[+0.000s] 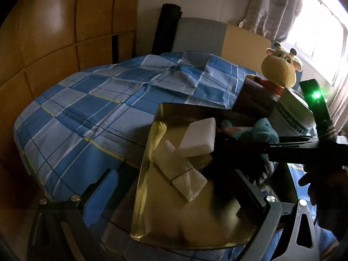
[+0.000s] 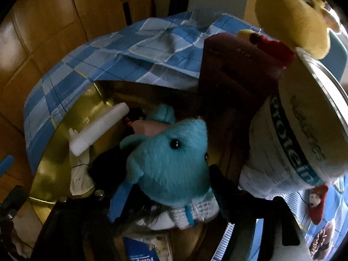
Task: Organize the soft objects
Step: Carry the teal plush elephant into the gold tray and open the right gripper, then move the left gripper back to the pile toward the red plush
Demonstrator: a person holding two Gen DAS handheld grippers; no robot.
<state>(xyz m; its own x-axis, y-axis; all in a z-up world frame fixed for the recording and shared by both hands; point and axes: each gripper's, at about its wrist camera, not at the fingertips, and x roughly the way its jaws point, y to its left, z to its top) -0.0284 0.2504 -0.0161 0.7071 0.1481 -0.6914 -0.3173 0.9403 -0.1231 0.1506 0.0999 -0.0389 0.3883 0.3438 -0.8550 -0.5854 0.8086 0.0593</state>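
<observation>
1. Turquoise plush toy (image 2: 171, 165) lies in the gold tray (image 2: 50, 174) on the bed (image 1: 87, 108), its head facing the right wrist camera.
2. The right gripper (image 2: 163, 200) fingers clench it.
3. The left gripper (image 1: 169, 195) fingers are spread, grasping nothing.
4. The white sponge (image 1: 198, 139) has its long axis diagonal.

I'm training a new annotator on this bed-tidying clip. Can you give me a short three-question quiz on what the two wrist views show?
1. True or false: the white sponge lies inside the gold tray.
2. Which toy fills the middle of the right wrist view? A) giraffe B) blue plush C) red puppet
3. Fill in: the giraffe sits behind a tub printed with the word ____.

Key: 1 true. 2 B, the blue plush. 3 "Protein".
</observation>
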